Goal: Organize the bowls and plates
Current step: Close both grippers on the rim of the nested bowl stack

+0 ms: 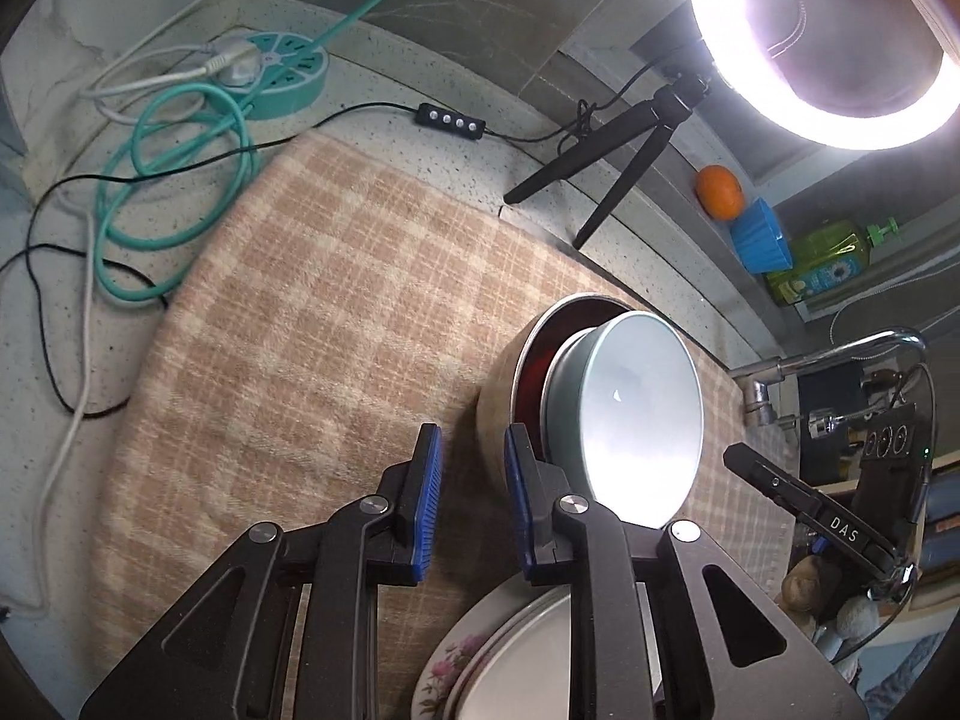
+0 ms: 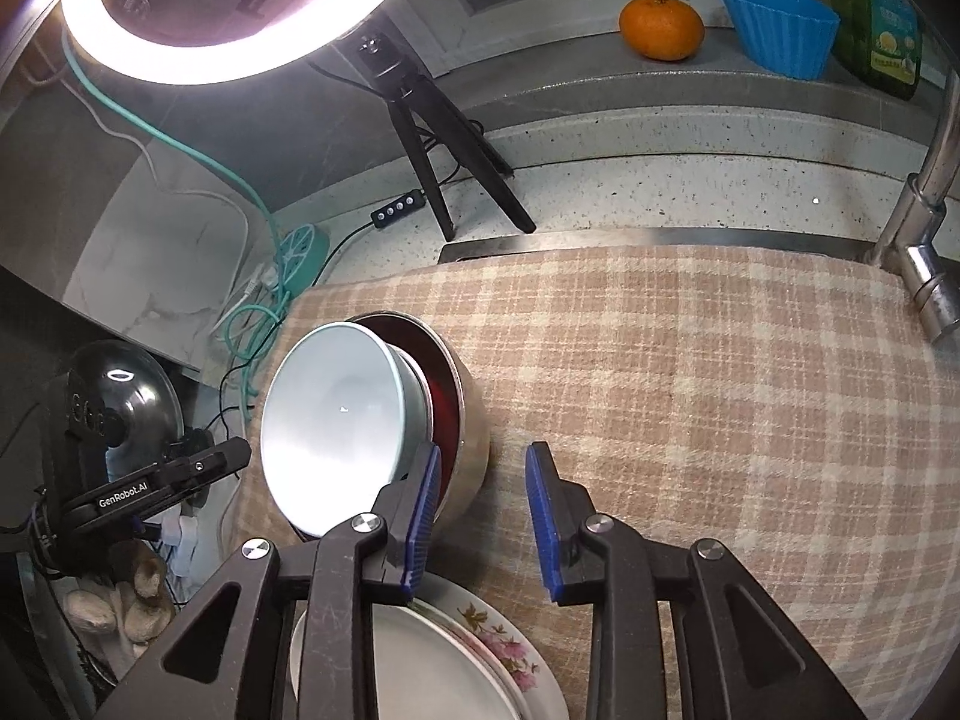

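A pale blue bowl (image 1: 636, 414) (image 2: 336, 408) leans tilted inside a steel bowl (image 1: 493, 402) (image 2: 468, 468) with a dark red inside, on the checked cloth (image 1: 300, 300). Close in front lies a white plate (image 1: 528, 654) (image 2: 408, 660) stacked on a floral plate (image 1: 447, 666) (image 2: 510, 654). My left gripper (image 1: 472, 435) stands at the steel bowl's left side, jaws apart, with only cloth and the bowl's wall seen in the gap. My right gripper (image 2: 483, 450) is at the bowl's right side, also apart and gripping nothing. Each gripper shows at the edge of the other's view.
A lit ring light (image 2: 240, 30) on a black tripod (image 2: 432, 138) stands behind the cloth. A teal power strip (image 1: 282, 72) with looped cables sits at the far left. An orange (image 2: 660, 27), a blue cup (image 2: 780, 30) and a green bottle line the ledge. A faucet (image 2: 924, 228) rises at the right.
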Motion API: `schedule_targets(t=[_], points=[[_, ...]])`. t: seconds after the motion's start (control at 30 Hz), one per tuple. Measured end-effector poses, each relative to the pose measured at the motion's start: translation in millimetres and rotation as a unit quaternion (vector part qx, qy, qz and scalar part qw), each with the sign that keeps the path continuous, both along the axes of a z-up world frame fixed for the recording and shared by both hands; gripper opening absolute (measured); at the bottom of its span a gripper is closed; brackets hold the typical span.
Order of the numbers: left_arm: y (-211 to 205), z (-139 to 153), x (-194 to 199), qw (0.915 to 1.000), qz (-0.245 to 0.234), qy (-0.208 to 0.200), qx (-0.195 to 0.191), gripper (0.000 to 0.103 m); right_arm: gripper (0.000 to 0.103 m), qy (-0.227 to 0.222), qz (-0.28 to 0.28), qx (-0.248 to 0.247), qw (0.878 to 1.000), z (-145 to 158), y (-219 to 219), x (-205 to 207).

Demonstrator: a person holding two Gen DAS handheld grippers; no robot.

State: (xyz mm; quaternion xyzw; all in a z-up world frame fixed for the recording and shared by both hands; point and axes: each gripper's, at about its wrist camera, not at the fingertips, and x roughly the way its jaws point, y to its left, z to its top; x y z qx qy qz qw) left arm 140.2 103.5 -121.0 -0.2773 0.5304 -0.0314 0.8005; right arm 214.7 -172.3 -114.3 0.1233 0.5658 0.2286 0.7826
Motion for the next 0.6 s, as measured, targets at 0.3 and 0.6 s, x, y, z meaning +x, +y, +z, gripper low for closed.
schedule_targets(t=[0.3,0.6], points=[[-5.9,-2.1,6.4,1.0,-0.008,-0.001,0.001,0.019,0.027,0.028,-0.004,0.018,0.999,-16.4,5.7,12.5],[-10.1,-5.0,13.6,0.9998,-0.014,0.001,0.01,0.019,0.025,0.04,-0.003,0.027,0.999,-22.9,10.9,17.5]])
